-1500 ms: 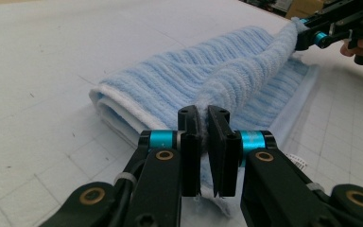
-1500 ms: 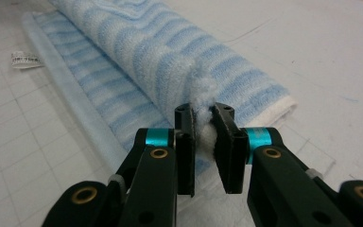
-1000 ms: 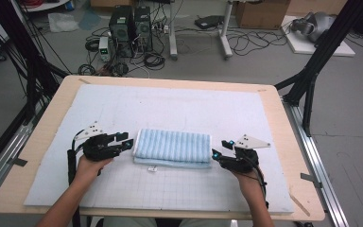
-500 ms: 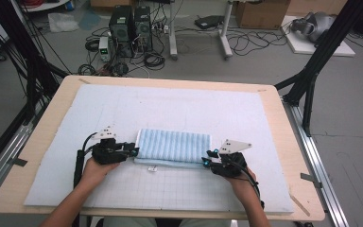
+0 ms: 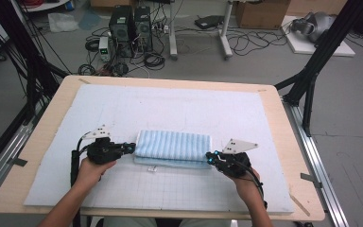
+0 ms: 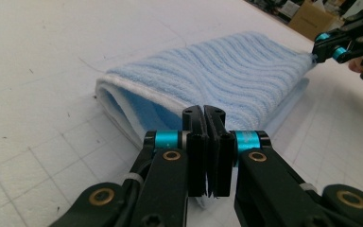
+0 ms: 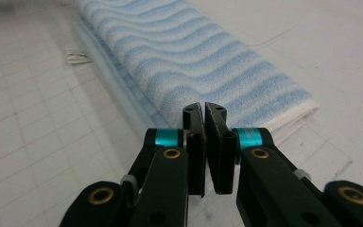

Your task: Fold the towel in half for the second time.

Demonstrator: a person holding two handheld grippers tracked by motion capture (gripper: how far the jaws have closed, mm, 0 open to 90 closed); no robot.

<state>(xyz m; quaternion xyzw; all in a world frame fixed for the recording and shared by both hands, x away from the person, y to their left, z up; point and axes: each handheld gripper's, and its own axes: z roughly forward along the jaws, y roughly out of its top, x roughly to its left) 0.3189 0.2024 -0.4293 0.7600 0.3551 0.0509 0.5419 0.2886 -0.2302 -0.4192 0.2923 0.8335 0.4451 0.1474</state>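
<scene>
The left tongs [image 5: 131, 147] are clenched on the left end of the towel [image 5: 172, 147], and the right tongs [image 5: 210, 158] are clenched on its right end. In the left gripper view the two black jaws are pressed together with a bit of white cloth edge pinched beneath them [image 6: 207, 156]; the folded towel [image 6: 227, 80] runs away from them, its open layers showing a blue lining inside a white rim. At the far end of the towel in that view the other tongs [image 6: 317, 56] touch the corner. In the right gripper view the jaws [image 7: 205, 146] stand nearly together at the towel's near corner, with cloth between them at the bottom, and the striped towel [image 7: 189, 56] stretches away to the upper left. A small white label [image 7: 77, 56] lies on the mat just beside the towel's long edge.

From the high view, the towel lies folded into a long band on the near middle of the pale gridded mat [image 5: 179, 109] that covers the wooden table [image 5: 288, 137]. The towel's length runs left to right between the two hands. The left hand [image 5: 90, 169] and right hand [image 5: 246, 182] come in from the near edge, each gripping its tool low over the mat. A grey plate [image 5: 238, 145] sits on top of the right gripper.
</scene>
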